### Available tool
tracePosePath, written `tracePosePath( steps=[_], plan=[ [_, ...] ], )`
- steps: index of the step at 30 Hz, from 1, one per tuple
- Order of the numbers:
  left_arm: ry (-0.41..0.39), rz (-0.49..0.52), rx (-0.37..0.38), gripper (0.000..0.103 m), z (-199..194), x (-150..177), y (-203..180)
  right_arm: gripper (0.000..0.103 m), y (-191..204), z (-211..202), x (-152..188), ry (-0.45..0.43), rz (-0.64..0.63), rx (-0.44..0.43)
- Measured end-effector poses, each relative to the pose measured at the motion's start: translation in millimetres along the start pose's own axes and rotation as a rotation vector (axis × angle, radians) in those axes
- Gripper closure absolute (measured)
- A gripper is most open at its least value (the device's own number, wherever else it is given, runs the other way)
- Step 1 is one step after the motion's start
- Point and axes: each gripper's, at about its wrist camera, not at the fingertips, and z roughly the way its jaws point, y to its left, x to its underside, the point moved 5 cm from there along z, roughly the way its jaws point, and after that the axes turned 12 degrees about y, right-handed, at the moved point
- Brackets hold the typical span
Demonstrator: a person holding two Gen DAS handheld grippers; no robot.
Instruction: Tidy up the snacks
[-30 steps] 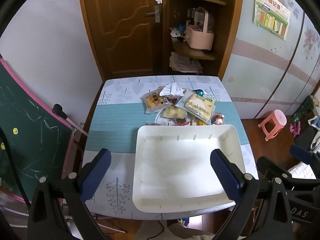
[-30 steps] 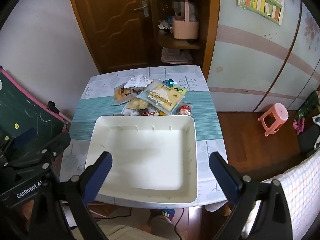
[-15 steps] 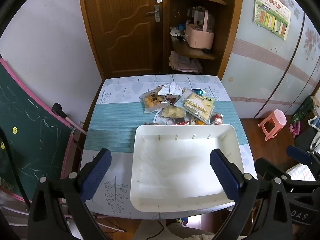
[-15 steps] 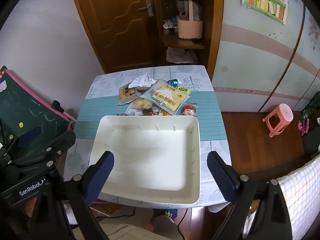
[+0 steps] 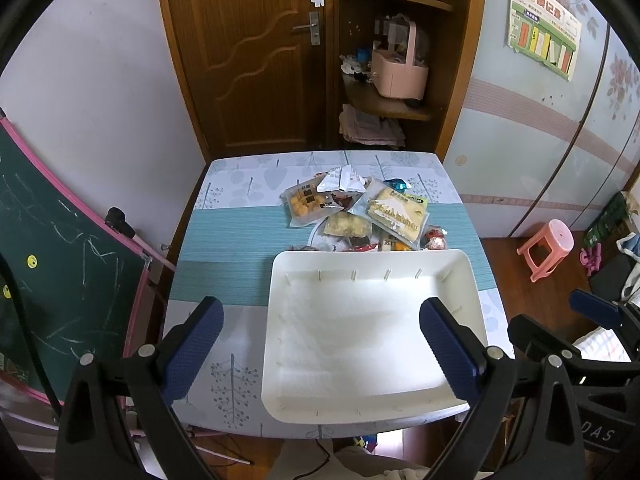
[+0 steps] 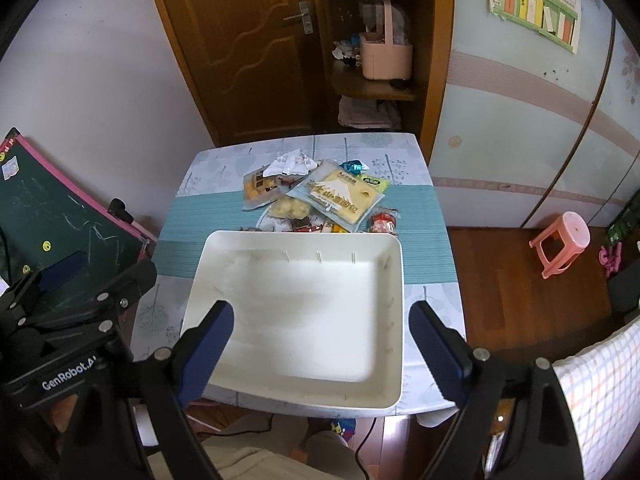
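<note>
Both your grippers hang wide apart over the empty tray (image 5: 460,276).
Your right gripper (image 6: 320,344) has just been closing slightly, nothing between; left gripper (image 5: 320,344) empty; snacks (image 5: 360,216) piled behind, seemingly touching the tray.

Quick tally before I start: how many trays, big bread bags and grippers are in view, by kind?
Tray: 1
Big bread bag: 1
Grippers: 2, left gripper and right gripper
Total: 4
Smaller snack packets overlap too much to count.

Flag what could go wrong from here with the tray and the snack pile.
The tray overhangs the table's near edge, so a push could tip it off. The snacks lie overlapped behind its far rim; a grab may drag neighbours along. The right gripper, open and just narrowing, holds nothing.
</note>
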Motion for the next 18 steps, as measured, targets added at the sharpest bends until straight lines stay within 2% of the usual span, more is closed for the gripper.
tracePosePath(
  steps=[18],
  plan=[
    [-0.005,-0.007,-0.008,0.005,-1.3,-0.1,-3.4,0.013,1.6,-1.4,-0.8,-0.009,-0.013,-0.022]
  ],
)
